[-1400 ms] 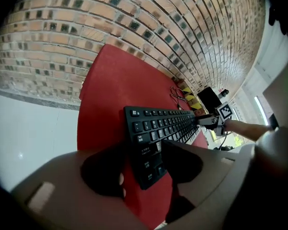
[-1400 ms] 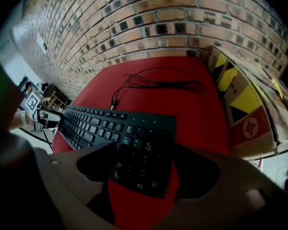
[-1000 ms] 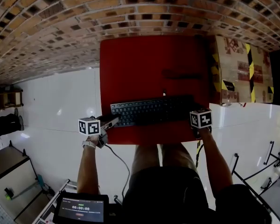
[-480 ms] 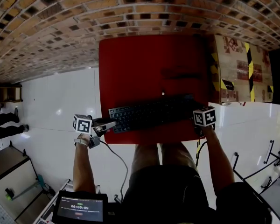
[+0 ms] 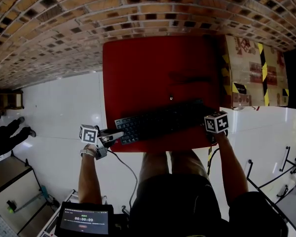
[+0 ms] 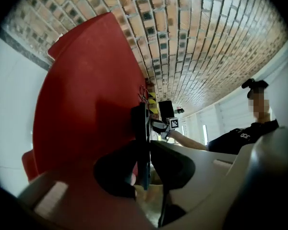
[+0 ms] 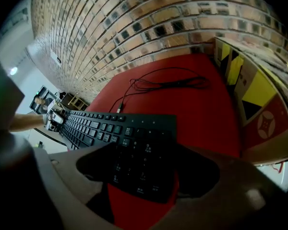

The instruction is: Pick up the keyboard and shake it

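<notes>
Over the red surface (image 5: 158,68), as the head view shows it, the black keyboard (image 5: 160,122) lies close to the edge nearest the person. Its long axis runs across the picture from left to right, a little slanted, so the left end is lower in the picture and the right end higher. The left tool (image 5: 112,134) is at the left end and the right tool (image 5: 210,130) at the right end. A cardboard box (image 5: 251,68) with yellow and black tape stands just beside the surface on the right.

From the left gripper view, the keyboard (image 6: 143,138) is seen from its end, as a thin dark strip upright in the picture. Its long axis points straight away from the camera, toward the right tool (image 6: 169,124) far behind. The jaws of the left tool have just been closing and are now narrow, with one pad on each flat side of this end, holding it.

From the right gripper view, the long axis of the keyboard (image 7: 134,143) goes away to the upper left, toward the left tool (image 7: 53,118). The number-pad end sits between the jaws, the dark pads lie against it on both sides, and the tool holds it. A thin cable (image 7: 168,83) lies in loops on the surface beyond.
</notes>
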### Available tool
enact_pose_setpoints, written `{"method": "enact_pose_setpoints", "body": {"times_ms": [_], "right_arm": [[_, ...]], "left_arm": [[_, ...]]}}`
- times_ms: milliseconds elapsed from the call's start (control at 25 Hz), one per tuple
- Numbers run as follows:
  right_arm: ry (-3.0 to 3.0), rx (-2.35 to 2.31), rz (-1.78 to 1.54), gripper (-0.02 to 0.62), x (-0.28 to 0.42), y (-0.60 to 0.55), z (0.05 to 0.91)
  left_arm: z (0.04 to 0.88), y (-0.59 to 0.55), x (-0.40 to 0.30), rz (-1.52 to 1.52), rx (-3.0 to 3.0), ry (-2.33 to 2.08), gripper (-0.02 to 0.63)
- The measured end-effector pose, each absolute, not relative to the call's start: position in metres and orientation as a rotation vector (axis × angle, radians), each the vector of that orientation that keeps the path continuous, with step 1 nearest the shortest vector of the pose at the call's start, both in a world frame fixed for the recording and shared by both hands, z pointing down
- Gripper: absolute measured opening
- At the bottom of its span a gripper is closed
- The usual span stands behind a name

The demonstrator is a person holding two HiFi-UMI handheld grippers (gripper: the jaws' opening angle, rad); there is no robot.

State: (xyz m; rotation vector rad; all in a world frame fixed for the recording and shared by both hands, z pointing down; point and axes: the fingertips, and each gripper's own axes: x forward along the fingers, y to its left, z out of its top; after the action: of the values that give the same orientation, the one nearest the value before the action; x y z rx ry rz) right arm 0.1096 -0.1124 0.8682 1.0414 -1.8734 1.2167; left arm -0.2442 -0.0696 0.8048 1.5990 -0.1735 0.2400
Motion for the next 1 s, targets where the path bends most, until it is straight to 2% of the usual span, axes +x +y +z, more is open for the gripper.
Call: {"method": "enact_pose_setpoints", "body": {"times_ms": [200, 560, 1000], "right_arm": [[-1.869, 1.02, 1.193, 0.367, 0.108, -0.111, 0.869], [-1.946, 0.985, 1.236, 0.367, 0.111, -0.11, 0.86], [-2.032, 0.879, 1.48, 0.367, 0.11, -0.101, 0.849]], "left_arm": [[0.818, -0.061, -0.198, 0.393, 1.742, -0.138, 0.127], [0.774, -0.08, -0.193, 0.054, 1.829, -0.087, 0.089], [0.74, -0.095, -0.184, 0.019, 1.849, -0.063, 0.095]]}}
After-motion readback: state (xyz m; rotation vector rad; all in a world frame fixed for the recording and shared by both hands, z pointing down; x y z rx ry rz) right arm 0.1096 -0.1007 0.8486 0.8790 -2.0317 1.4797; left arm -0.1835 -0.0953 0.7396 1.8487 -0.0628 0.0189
